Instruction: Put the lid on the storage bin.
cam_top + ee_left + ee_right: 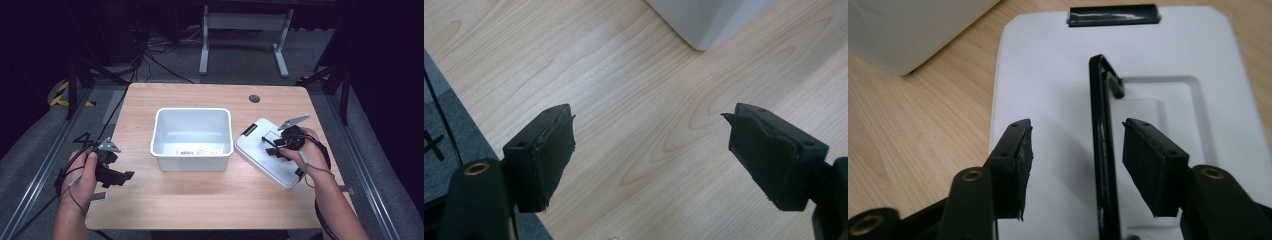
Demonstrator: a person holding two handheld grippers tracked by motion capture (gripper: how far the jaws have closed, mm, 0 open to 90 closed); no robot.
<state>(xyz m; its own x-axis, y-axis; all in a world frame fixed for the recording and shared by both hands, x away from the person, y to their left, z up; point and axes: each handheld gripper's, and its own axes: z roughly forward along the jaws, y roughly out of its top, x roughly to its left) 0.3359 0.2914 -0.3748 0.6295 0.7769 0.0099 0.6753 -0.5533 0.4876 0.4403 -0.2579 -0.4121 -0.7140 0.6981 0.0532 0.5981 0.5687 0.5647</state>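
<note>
- High view: I see a white bin (pixel 192 137) mid-worktop (pixel 200 200); a white lid (pixel 265 155) lies flat just right of it, my right gripper (pixel 274 146) over it. My left gripper (pixel 120 176) sits well left of the bin.
- Left gripper view: fingers (pixel 541 155) spread wide, bare worktop between them.
- Right gripper view: fingers (pixel 1010 165) spread, straddling the lid's raised black handle (pixel 1103 150), not pressing it.

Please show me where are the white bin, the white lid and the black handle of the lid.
white bin (pixel 192 134): high view, inner floor.
white lid (pixel 260 161): high view, bare top surface.
black handle (pixel 1101 145): right gripper view, middle of the bar.
</note>
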